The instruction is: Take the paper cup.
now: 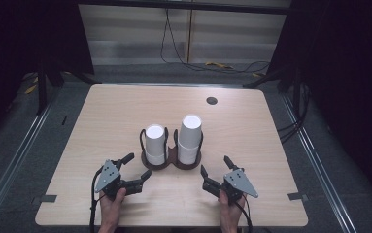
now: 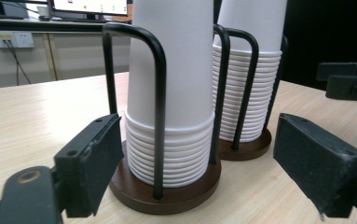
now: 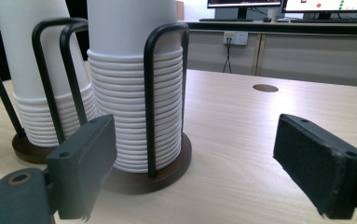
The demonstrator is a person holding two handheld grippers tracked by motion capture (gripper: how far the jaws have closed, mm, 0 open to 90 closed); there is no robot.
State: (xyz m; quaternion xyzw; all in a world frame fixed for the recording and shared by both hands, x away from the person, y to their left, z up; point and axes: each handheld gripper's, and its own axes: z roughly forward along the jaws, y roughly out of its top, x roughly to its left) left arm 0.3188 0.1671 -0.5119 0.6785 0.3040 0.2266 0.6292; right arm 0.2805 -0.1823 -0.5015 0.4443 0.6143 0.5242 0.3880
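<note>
White cup stacks (image 1: 174, 138); right gripper view adds wall socket (image 3: 235, 37).

We list two stacks of white paper cups, upside down and upright in a dark wooden holder (image 1: 172, 162) with black wire loops, mid-table. The left stack (image 1: 155, 144) is shorter; the right stack (image 1: 190, 139) stands taller, just beside it.

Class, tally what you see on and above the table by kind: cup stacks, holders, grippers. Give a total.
White cup stacks: 2, left stack and taller right stack
Double holder: 1
Grippers: 2, left gripper and right gripper, both open
Total: 5
</note>
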